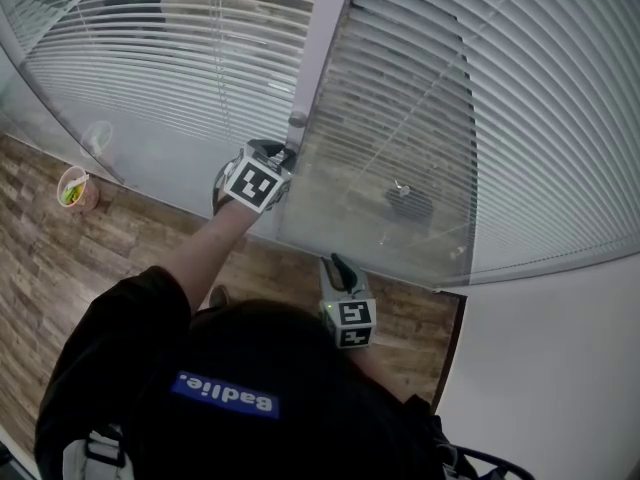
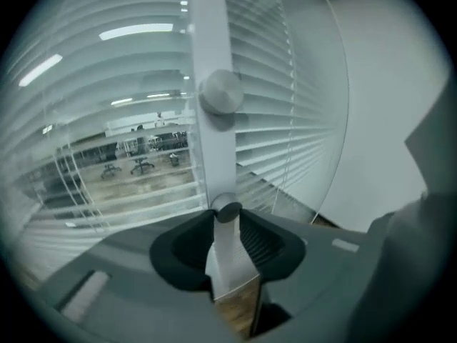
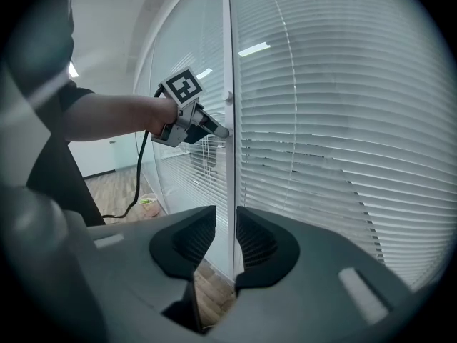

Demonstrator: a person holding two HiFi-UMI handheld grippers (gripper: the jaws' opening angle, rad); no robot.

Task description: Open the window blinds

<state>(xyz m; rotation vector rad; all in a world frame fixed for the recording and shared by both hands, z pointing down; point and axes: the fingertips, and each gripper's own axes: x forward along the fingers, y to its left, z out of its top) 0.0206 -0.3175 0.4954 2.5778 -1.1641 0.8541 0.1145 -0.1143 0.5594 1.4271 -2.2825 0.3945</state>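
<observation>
Wood floor (image 1: 120, 243) runs along a glass wall, and a small cup (image 1: 75, 190) sits on it near the glass. We see the blinds (image 1: 140, 68) behind the glass, on both sides of a white post (image 1: 330, 28). On the left side we can look between the slats into a room with chairs. On the right side the slats look more closed.

Two knobs sit on the post. Our left gripper (image 1: 285, 155) pinches the lower knob (image 2: 227, 209) between its jaw tips. The upper knob (image 2: 221, 91) is just above, and nothing touches it. Our right gripper (image 1: 338, 265) waits lower down, off the glass. Its jaws stand a little apart with nothing in them.

We think we are at the knob-turning step, the one that tips the slats. The next move calls for a firm squeeze and a roll of the wrist. The knob is small and round, so the jaws could slip off. We should watch the slats to see that they tip the right way.
</observation>
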